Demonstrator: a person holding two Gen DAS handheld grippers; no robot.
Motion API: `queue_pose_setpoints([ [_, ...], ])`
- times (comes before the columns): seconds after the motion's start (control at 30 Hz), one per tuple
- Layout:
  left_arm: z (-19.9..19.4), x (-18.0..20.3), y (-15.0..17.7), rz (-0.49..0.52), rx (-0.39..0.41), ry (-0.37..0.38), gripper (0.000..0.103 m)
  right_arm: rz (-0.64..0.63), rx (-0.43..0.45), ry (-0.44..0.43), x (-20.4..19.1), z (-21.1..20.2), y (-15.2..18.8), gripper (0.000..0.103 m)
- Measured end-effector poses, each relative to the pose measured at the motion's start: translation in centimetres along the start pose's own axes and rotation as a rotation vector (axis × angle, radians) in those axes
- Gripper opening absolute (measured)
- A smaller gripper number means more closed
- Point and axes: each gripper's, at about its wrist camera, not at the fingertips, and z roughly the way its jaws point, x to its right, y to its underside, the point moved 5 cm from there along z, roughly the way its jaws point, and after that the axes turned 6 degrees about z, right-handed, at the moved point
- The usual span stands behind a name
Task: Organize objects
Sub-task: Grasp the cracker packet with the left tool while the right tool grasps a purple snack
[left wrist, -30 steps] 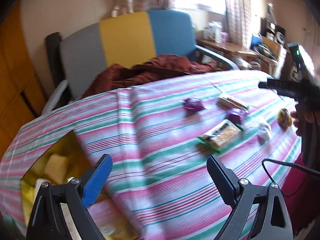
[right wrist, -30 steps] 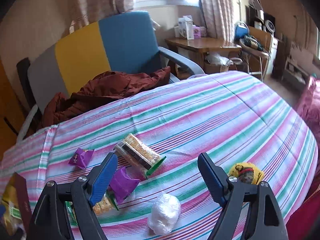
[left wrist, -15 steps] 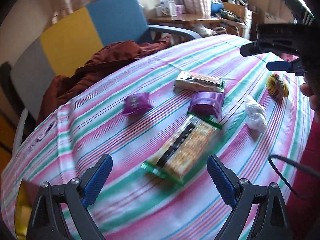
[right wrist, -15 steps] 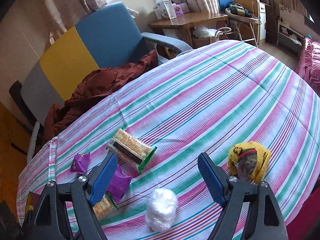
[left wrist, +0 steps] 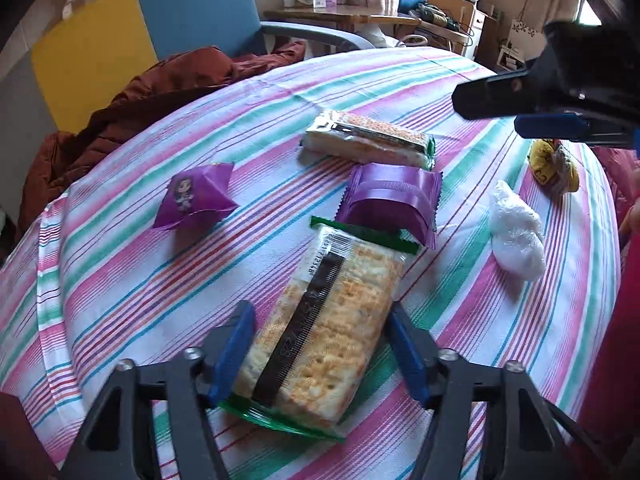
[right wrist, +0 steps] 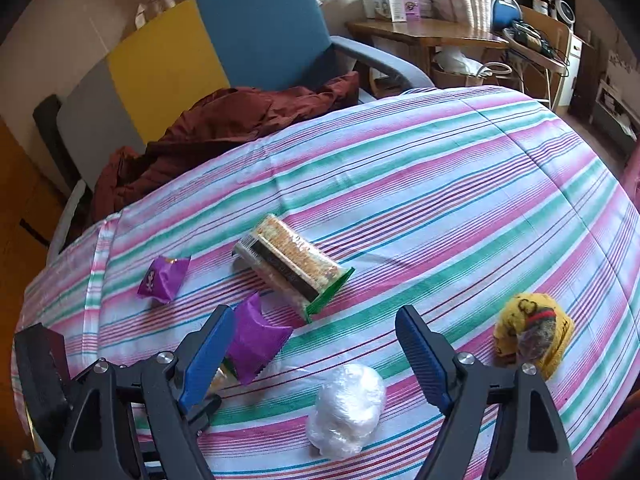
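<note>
A cracker packet with green ends (left wrist: 328, 320) lies on the striped tablecloth (left wrist: 120, 280). My left gripper (left wrist: 320, 344) straddles its near half, and its jaws are closing. The left pad is at the wrapper's edge, while a thin gap shows at the right pad. Beyond lie a purple packet (left wrist: 392, 200), a second cracker packet (left wrist: 368, 140) and a small purple pouch (left wrist: 196, 196). My right gripper (right wrist: 316, 332) hangs open above the cloth, holding nothing. A white plastic bundle (right wrist: 348, 408) lies just below it. A yellow knitted item (right wrist: 532, 336) sits to its right.
A chair with a grey, yellow and blue back (right wrist: 224, 40) stands behind the table, with a rust-brown jacket (right wrist: 240, 120) heaped on it. A cluttered wooden desk (right wrist: 424, 32) is at the back right. The cloth's far half (right wrist: 440, 160) holds nothing.
My left gripper swung from the yellow box at the table's left over to the cracker packet, sank onto it and narrowed its jaws. The right gripper dipped slightly.
</note>
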Motion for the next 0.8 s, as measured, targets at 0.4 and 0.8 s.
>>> queue_pose_setpoints([
  [0.4,-3.4,-0.1,4.7,-0.105,0.018,-0.006,0.048,-0.220,-0.111,0.028,-4.1,2.6,3.1,0.083],
  [0.8,-3.7,0.0,5.8,-0.101,0.070,-0.027,0.049,-0.576,-0.108,0.231,-7.8,7.5,3.9,0.082],
])
